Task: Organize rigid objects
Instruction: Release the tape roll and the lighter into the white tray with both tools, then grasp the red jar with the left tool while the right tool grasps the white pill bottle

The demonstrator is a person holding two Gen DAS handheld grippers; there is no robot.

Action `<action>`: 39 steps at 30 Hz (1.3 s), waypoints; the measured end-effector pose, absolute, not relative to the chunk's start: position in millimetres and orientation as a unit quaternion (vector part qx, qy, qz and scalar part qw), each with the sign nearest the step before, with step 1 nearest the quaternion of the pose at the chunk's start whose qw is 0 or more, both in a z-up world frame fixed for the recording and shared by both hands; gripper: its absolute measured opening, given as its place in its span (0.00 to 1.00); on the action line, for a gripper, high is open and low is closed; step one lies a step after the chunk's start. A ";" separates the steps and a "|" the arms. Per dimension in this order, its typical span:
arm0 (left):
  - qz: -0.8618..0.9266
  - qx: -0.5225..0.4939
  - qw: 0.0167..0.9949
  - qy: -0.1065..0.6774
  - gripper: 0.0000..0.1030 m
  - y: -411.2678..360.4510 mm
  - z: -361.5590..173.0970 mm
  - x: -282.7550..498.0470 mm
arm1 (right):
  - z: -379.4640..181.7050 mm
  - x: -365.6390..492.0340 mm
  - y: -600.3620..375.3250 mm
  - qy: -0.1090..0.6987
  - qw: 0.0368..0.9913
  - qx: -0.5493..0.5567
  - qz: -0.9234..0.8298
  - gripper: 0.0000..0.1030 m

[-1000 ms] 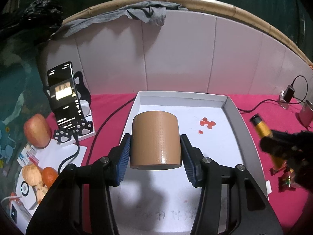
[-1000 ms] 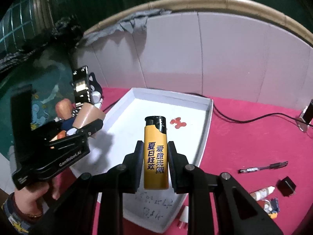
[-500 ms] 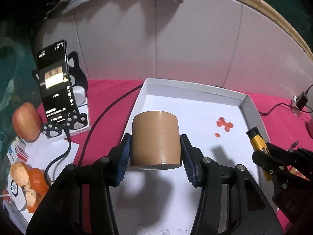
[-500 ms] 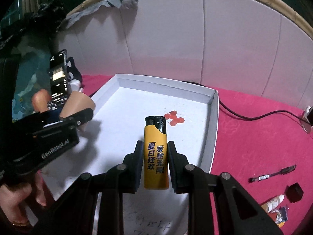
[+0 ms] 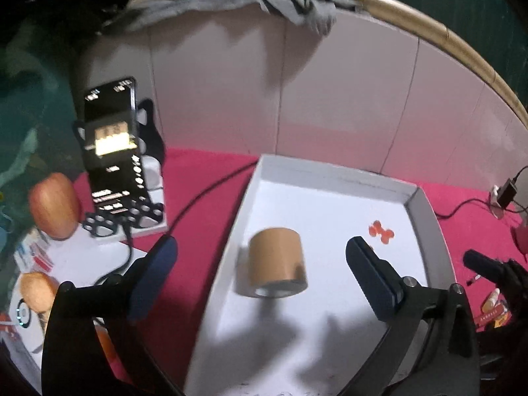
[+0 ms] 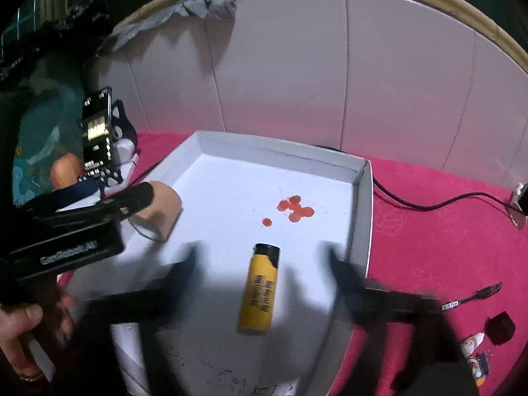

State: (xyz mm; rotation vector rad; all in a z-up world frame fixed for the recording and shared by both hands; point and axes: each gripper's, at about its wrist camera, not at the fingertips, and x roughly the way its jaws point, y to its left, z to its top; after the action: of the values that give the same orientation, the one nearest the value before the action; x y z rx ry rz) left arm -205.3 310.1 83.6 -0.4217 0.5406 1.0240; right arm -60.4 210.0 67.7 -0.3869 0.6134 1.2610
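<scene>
Magenta cloth covers the table (image 6: 429,231), backed by pale wall panels. White shallow tray (image 5: 333,173) with red spots on its floor. Left gripper (image 5: 260,260): jaws wide apart, holding nothing. Brown ribbed cylinder (image 5: 276,261) stands upright on the tray floor near its left wall, between the spread fingers, touching neither. Right gripper (image 6: 264,270): blurred, jaws wide apart. Yellow lighter (image 6: 260,292), black cap, dark lettering, lies flat on the tray floor near its right wall.
</scene>
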 end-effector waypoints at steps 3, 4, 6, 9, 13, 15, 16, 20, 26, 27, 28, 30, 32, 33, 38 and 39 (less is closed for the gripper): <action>0.479 -0.214 0.817 0.241 1.00 307.1 88.4 -215.6 | 75.2 -63.5 204.0 0.266 0.751 -0.173 0.579 0.97; 0.479 -0.218 0.817 0.237 1.00 305.9 89.6 -218.3 | 78.2 -64.7 201.0 0.261 0.752 -0.170 0.581 0.97; 0.477 -0.229 0.818 0.227 1.00 301.7 91.9 -225.5 | 82.2 -66.0 196.7 0.255 0.753 -0.165 0.583 1.00; 0.476 -0.241 0.817 0.217 1.00 295.0 94.3 -233.0 | 88.3 -66.4 188.6 0.244 0.758 -0.157 0.584 1.00; 0.468 -0.252 0.821 0.206 1.00 281.1 97.9 -238.7 | 95.4 -66.9 177.3 0.232 0.765 -0.149 0.583 1.00; 0.462 -0.258 0.825 0.200 1.00 274.0 100.2 -239.8 | 99.5 -65.5 170.2 0.229 0.766 -0.143 0.584 1.00; 0.460 -0.260 0.826 0.197 1.00 270.6 101.0 -240.5 | 101.8 -64.2 165.6 0.228 0.766 -0.140 0.584 1.00; 0.415 -0.260 0.851 0.188 1.00 249.4 106.8 -240.7 | 118.5 -46.1 127.9 0.204 0.788 -0.119 0.569 1.00; 0.379 -0.204 0.880 0.202 1.00 210.7 113.5 -215.7 | 135.1 16.5 41.3 0.196 0.828 -0.050 0.523 1.00; 0.371 -0.199 0.884 0.204 1.00 206.3 113.3 -211.5 | 133.7 26.3 29.3 0.201 0.831 -0.044 0.518 1.00; 0.355 -0.191 0.891 0.210 1.00 199.1 112.5 -203.6 | 130.1 38.5 13.2 0.207 0.834 -0.035 0.509 1.00; 0.337 -0.181 0.896 0.227 1.00 189.7 108.6 -190.6 | 121.5 53.9 -8.4 0.216 0.838 -0.030 0.501 1.00; 0.303 -0.172 0.902 0.253 1.00 178.8 98.9 -172.3 | 107.0 67.4 -29.2 0.231 0.835 -0.034 0.499 1.00; 0.289 -0.170 0.905 0.261 1.00 174.4 94.1 -167.0 | 100.2 70.5 -34.3 0.239 0.829 -0.039 0.504 1.00; 0.218 -0.147 0.914 0.310 1.00 144.6 72.1 -132.5 | 57.0 54.9 -31.5 0.279 0.769 -0.124 0.561 0.94; 0.210 -0.142 0.914 0.316 1.00 139.1 70.1 -128.3 | 51.7 51.2 -28.6 0.281 0.761 -0.137 0.568 0.90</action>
State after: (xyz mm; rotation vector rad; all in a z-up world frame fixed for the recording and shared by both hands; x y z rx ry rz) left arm -128.3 139.1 70.1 -0.2928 0.6503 0.4321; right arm 51.2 -28.6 51.7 -0.2981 0.6109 1.2370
